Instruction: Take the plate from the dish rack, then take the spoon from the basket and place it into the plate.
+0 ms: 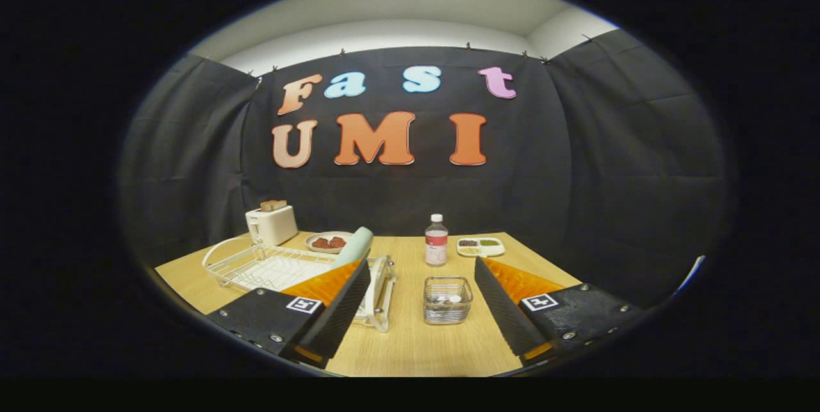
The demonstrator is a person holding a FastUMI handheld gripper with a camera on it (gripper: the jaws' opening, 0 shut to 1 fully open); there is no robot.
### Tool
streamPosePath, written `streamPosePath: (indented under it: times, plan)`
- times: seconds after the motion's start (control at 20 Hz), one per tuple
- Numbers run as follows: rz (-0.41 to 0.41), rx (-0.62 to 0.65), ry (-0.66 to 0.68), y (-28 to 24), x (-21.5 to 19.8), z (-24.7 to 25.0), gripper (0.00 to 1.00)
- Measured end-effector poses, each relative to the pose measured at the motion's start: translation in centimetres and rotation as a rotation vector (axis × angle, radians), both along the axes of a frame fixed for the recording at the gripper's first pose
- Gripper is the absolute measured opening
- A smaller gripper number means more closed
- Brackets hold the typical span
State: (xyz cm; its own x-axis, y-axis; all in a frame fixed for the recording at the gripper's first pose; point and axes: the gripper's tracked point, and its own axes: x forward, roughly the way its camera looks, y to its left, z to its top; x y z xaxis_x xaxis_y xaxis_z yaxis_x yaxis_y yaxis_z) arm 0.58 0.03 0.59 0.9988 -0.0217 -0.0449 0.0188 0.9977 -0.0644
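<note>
The gripper (423, 284) hovers above the near edge of the surface (410, 348), level, its fingers (339, 309) wide apart and holding nothing. The basket (447, 300) stands between them. The plate (354, 247) leans in the dish rack (275, 266), at the left side.

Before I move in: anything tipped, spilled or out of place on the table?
Nothing stands out. The plate leans in the dish rack, the basket sits upright just ahead of the open hand-held gripper, and the bottle and toaster stand upright beyond. No spill shows on the table.
</note>
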Motion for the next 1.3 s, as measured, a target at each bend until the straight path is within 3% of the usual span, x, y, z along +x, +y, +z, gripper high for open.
streamPosePath:
  times: [0.4,0.55,0.8,1.1,1.15,1.3]
  plan:
    - [0.002,0.001,0.131,5.5,7.2,-1.8,0.97]
    - [-0.012,0.013,0.211,7.0,10.7,-3.1,0.91]
    - [-0.122,0.082,0.348,6.4,15.2,-6.4,0.84]
    - [-0.186,0.081,0.418,7.0,17.1,-8.8,0.44]
    - [-0.213,0.055,0.414,6.8,17.0,-8.4,0.32]
    - [-0.234,-0.004,0.415,7.6,17.1,-8.2,0.26]
